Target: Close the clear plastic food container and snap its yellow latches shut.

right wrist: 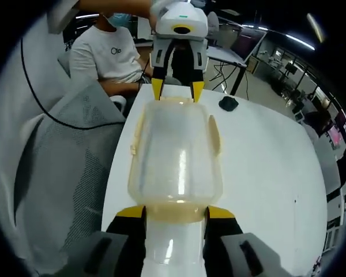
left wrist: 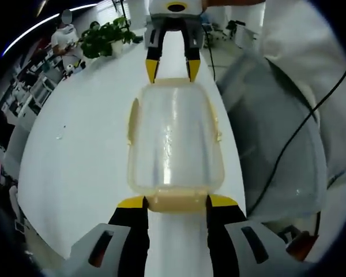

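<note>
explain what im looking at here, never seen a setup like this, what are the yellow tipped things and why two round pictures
These are two hand-held grippers, each with two yellow-tipped jaws, worked by a person rather than a robot. Each carries a fisheye camera looking along its own jaws, hence two round pictures. In the left gripper view, the left gripper rises from the bottom and the right gripper faces it from the far end. The right gripper view is the reverse. Between them, on a white table, lies a clear plastic container with yellowish latches along its edges. Each gripper's jaws stand at either side of an end latch; whether they squeeze it, I cannot tell.
</note>
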A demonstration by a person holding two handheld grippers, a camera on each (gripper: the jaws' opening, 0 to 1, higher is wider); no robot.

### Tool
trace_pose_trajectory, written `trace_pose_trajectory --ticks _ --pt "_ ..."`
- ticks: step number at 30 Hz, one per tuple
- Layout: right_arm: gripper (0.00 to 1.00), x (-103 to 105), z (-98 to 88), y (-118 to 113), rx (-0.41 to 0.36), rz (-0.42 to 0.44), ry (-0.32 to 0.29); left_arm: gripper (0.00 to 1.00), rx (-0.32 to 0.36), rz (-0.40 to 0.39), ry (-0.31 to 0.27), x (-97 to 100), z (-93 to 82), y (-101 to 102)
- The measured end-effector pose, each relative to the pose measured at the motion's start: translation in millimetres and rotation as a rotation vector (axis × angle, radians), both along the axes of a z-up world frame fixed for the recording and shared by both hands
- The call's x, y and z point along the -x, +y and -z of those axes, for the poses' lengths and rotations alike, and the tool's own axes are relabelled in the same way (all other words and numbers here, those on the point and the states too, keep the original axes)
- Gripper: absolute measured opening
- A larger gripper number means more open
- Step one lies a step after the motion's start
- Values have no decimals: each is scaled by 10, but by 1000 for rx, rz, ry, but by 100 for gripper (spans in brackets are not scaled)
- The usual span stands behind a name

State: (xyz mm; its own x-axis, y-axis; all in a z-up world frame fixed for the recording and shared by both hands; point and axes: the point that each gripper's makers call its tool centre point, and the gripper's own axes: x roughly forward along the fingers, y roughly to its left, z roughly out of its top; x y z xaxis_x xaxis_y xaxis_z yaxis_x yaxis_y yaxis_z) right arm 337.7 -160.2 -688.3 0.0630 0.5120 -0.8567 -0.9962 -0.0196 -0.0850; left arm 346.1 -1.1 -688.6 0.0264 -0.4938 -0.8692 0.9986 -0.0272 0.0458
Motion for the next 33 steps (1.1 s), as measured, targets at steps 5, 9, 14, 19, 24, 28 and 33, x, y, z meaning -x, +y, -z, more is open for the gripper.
trace_pose_trajectory --ticks 5,9,14,19,24,28,33 --pt "36 12 5 -190 0 20 8 36 7 13 4 -26 -15 -179" --pt "36 16 24 -345 13 29 10 36 -3 23 2 -28 24 -353" --pt "36 19 49 -519 17 37 14 36 -4 27 7 -42 74 -513" --pt "36 9 80 -631 20 42 16 36 -10 33 9 -67 101 -627" --pt "36 -12 104 -720 21 44 18 36 -21 32 12 -84 132 -720" --pt "36 -12 146 -794 27 41 26 36 -30 34 20 -83 183 -795" --pt "36 -23 231 -878 38 32 22 36 -57 33 17 -76 260 -890"
